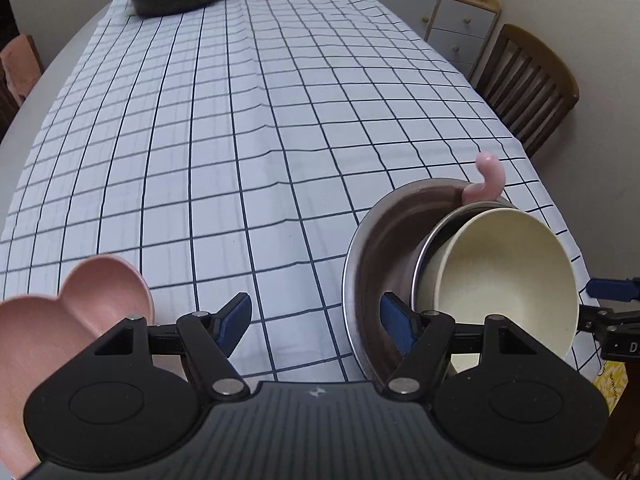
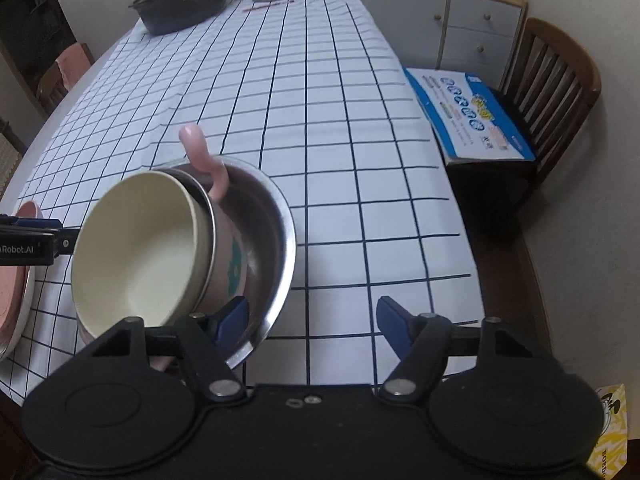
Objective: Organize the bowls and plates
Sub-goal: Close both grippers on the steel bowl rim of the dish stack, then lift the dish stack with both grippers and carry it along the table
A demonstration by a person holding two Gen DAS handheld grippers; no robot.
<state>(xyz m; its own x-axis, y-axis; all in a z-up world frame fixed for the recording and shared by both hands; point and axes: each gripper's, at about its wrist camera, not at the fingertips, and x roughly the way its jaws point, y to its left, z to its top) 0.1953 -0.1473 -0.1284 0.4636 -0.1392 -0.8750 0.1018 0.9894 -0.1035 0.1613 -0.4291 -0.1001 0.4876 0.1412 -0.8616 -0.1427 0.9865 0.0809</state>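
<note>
Right gripper [image 2: 312, 322] gapes just right of the steel bowl [image 2: 276, 216].

Cream bowl [image 2: 140, 248] tilted inside steel bowl [image 2: 276, 216].

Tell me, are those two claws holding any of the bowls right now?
No. The left gripper and right gripper both stand open; the cream bowl sits tilted in the steel bowl, unheld.

A white tablecloth [image 1: 240, 140] is crossed by dark grid lines. A cream bowl [image 2: 140, 248] is nested in a pink cup [image 2: 224, 256] inside a silver steel bowl [image 2: 276, 232]. A heart-shaped dish [image 1: 80, 308] is coloured pink.
</note>
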